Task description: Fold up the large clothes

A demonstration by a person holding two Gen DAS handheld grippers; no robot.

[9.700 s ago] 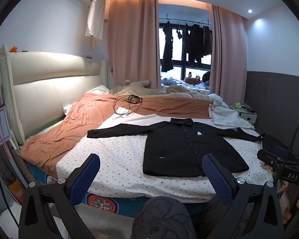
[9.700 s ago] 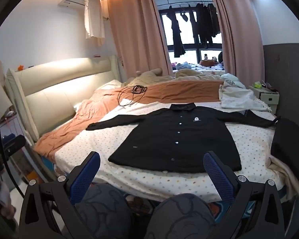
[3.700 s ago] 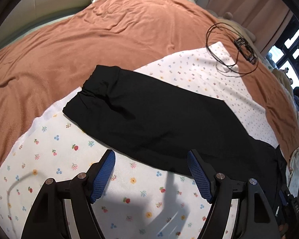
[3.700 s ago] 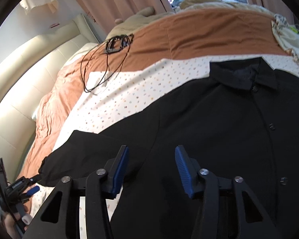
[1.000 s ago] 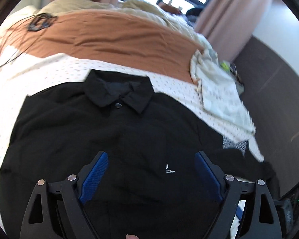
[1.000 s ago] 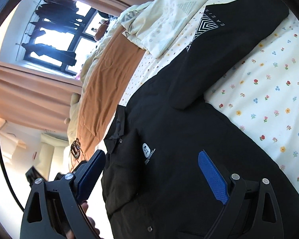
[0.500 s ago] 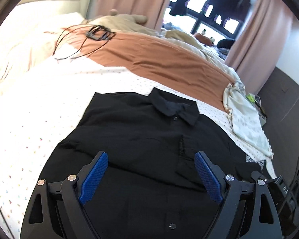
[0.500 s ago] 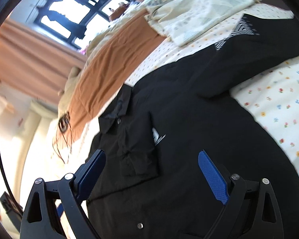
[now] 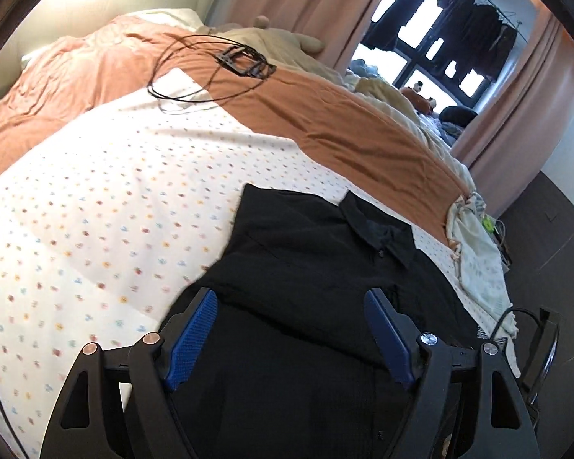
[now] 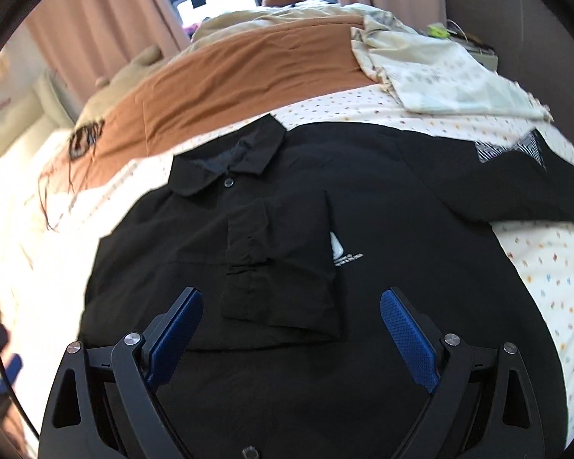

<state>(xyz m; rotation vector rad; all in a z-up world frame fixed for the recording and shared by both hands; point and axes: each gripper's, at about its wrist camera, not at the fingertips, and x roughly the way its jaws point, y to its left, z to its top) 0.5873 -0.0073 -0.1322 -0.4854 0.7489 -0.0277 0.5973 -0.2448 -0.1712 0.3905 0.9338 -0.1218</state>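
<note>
One black shirt (image 10: 382,199), two open-looking claws (image 9: 291,340) (image 10: 291,338)

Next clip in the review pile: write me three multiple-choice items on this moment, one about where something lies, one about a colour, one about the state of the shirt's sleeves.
1. Where does the coiled cable lie?
A. on the orange blanket, beyond the shirt
B. on the shirt's collar
C. on the floor

2. What colour is the shirt?
A. white
B. black
C. orange

3. How are the sleeves?
A. both stretched out
B. both folded in
C. one sleeve folded across the chest, the other sleeve still stretched out

Answers:
1 A, its loops rest on the blanket's edge.
2 B, the cloth is dark throughout.
3 C, a cuff lies beside the chest logo while the printed sleeve reaches sideways.
</note>
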